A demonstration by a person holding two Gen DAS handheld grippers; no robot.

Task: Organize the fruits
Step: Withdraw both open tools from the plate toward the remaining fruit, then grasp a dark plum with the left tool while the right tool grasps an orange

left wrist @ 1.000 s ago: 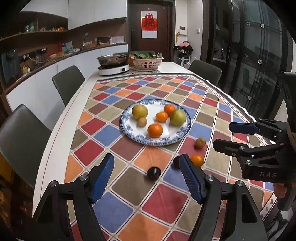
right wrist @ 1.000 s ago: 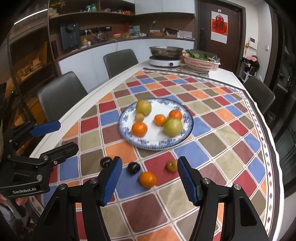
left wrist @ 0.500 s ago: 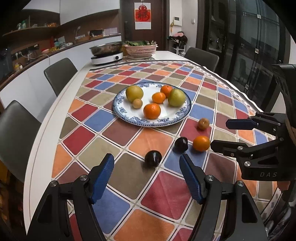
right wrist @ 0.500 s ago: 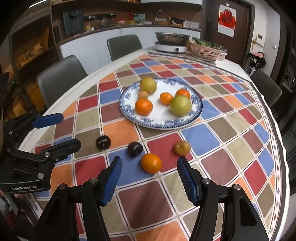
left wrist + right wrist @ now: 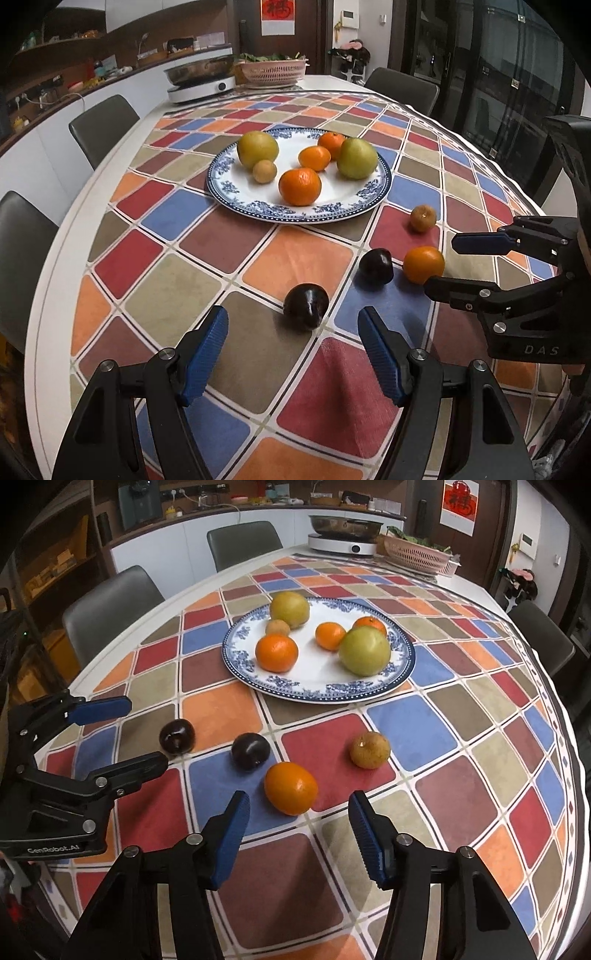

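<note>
A blue-rimmed plate (image 5: pixel 295 218) (image 5: pixel 321 698) holds several oranges and green-yellow fruits. On the checked cloth in front of it lie two dark plums (image 5: pixel 306 306) (image 5: pixel 375 266), an orange (image 5: pixel 291 788) and a small brownish fruit (image 5: pixel 370 749). My left gripper (image 5: pixel 291 311) is open, low over the cloth, with the nearer plum (image 5: pixel 176 736) just ahead of its blue fingertips. My right gripper (image 5: pixel 298 797) is open with its jaws closing. The orange (image 5: pixel 421 264) sits right at its tips, and the pads do not touch it.
Grey chairs (image 5: pixel 103 122) (image 5: pixel 543 642) line both sides of the table. At the far end stand an induction cooker with a steel pan (image 5: pixel 201 88) and a pink basket of greens (image 5: pixel 273 72). The second plum (image 5: pixel 250 750) lies between the two grippers.
Both grippers have sunk toward the cloth and closed in on the loose fruit. The right gripper's fingers stand a little narrower. No fruit has moved.
</note>
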